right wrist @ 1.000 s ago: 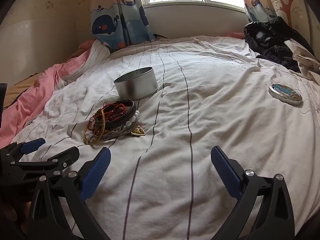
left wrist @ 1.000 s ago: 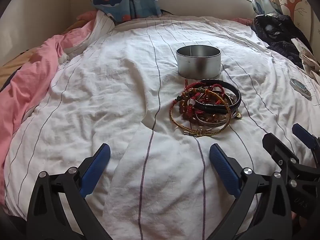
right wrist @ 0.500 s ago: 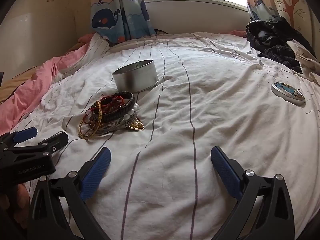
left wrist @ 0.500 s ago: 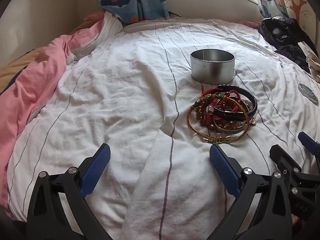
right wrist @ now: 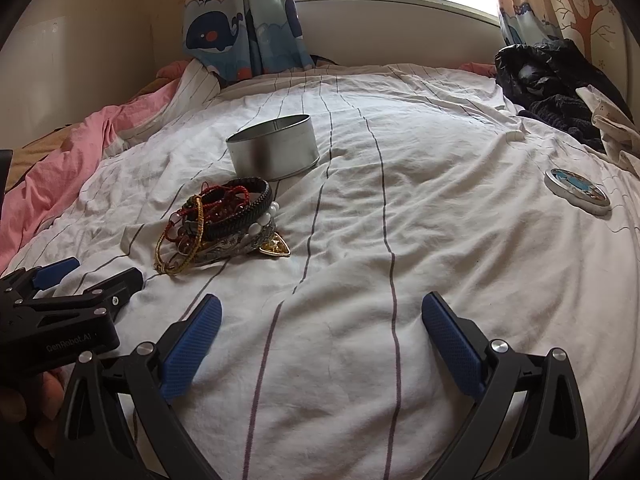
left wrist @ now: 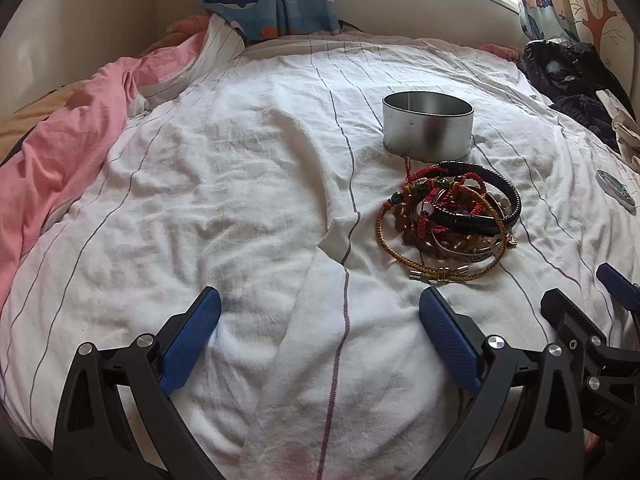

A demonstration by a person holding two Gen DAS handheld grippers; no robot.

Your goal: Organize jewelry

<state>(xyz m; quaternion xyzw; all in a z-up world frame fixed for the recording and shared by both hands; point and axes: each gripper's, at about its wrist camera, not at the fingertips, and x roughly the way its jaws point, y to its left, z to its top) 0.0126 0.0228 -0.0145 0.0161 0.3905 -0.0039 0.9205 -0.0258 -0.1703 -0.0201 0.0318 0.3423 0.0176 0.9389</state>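
Observation:
A tangled pile of bracelets (left wrist: pixel 450 220), with black, red, gold and beaded bands, lies on the white striped bedsheet. It also shows in the right wrist view (right wrist: pixel 222 222). Just behind it stands an open round metal tin (left wrist: pixel 427 125), also in the right wrist view (right wrist: pixel 274 146). My left gripper (left wrist: pixel 320 316) is open and empty, low over the sheet, left of and nearer than the pile. My right gripper (right wrist: pixel 320 318) is open and empty, right of and nearer than the pile. The right gripper's fingers (left wrist: pixel 568 316) show at the left view's right edge.
The tin's round patterned lid (right wrist: pixel 578 190) lies on the sheet at the right. Dark clothes (right wrist: pixel 552 80) are heaped at the far right. A pink blanket (left wrist: pixel 60 152) lies along the left side. A wall and whale-print curtain (right wrist: pixel 240 28) stand behind.
Both grippers have shifted left and slightly forward, so the pile and tin sit further right in the left view. Both stay open.

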